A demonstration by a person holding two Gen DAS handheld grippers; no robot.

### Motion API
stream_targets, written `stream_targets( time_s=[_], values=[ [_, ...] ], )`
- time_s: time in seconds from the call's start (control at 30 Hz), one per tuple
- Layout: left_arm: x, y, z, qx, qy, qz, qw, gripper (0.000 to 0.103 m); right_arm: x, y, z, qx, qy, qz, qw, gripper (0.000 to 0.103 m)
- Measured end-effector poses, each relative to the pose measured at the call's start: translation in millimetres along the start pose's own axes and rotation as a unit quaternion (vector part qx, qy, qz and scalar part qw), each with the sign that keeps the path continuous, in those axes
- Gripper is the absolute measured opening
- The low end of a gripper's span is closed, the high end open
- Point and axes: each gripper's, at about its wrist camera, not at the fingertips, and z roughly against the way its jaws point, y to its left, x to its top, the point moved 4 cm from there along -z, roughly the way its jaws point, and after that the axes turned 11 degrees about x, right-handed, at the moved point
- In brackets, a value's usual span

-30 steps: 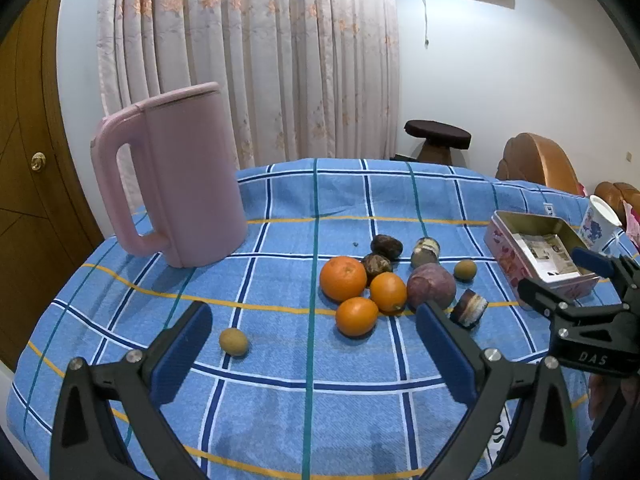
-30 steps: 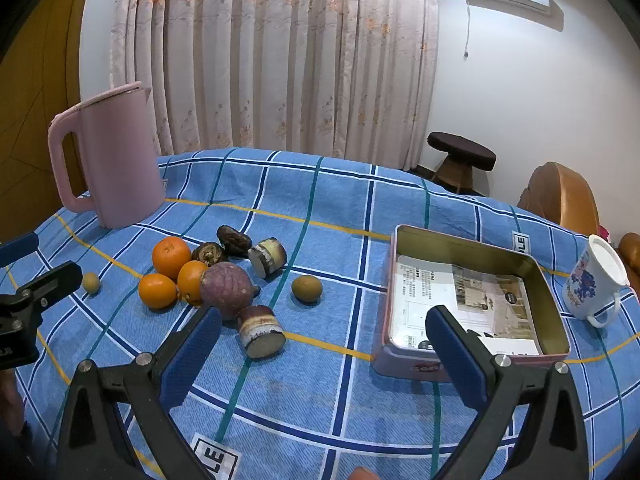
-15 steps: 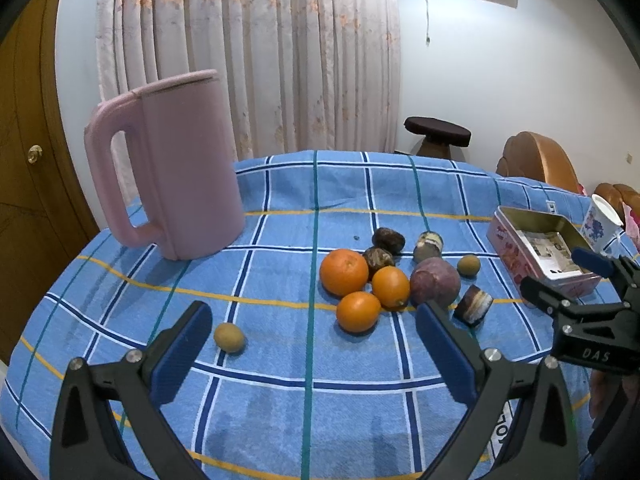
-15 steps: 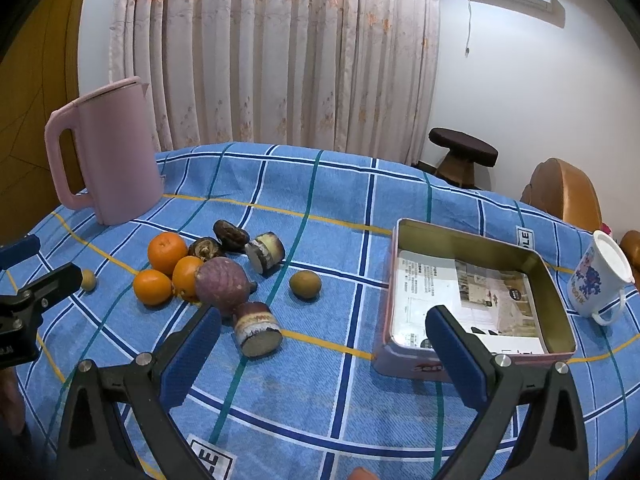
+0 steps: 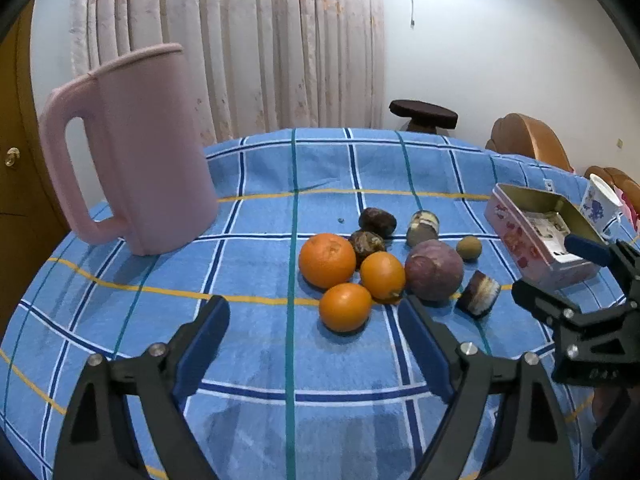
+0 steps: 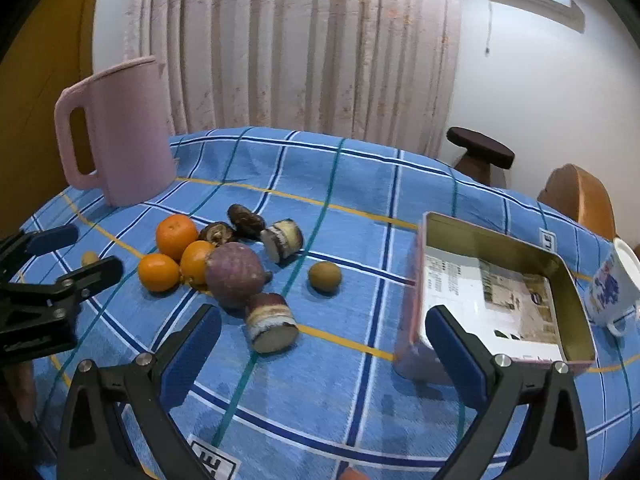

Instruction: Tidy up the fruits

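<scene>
The left hand-held gripper (image 5: 312, 344), jaws apart and empty, sits just short of the nearest orange (image 5: 345, 307). The right hand-held gripper (image 6: 320, 344), also apart, is farther off.

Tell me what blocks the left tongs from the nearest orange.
Nothing visible does. The left tongs stand open, with only bare tablecloth between them and the nearest orange; the other fruits lie behind or beside it.

bare cloth (image 5: 256, 280) before oranges (image 5: 345, 306) | fruit packed touching | pitcher (image 5: 136, 152) walls left | tin (image 6: 496, 292) right
</scene>
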Motion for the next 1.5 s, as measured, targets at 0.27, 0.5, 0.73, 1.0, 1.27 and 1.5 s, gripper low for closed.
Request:
stream_targets(
  time_s=[0.27, 0.5, 0.73, 1.0, 1.27, 1.5],
  values=[
    [-1, -4, -20, -0.011, 0.025, -0.010, 0.9996, 0.082, 2, 14, -21, 0.008, 0.029, 0.038, 0.999, 0.101],
    [-5, -16, -39, -0.023, 0.059, -0.029, 0.9976, 0.055, -3, 16, -39, 0.013, 0.059, 0.050, 0.997, 0.081],
    [-6, -18, -49, -0.031, 0.069, -0.028, 0.9967, 0.056, -9, 16, -53, 0.025, 0.081, 0.050, 0.995, 0.067],
    [-11, -26, -55, -0.047, 0.081, -0.041, 0.9948, 0.037, -13, 15, -61, 0.052, 0.095, 0.037, 0.993, 0.044],
    [-12, -26, -47, -0.047, 0.063, -0.040, 0.9961, 0.036, -14, 16, -56, 0.068, 0.086, 0.029, 0.994, 0.039],
    [-4, -25, -29, -0.032, 0.031, -0.031, 0.9985, 0.036, -12, 14, -44, 0.070, 0.061, 0.030, 0.995, 0.038]
  ],
)
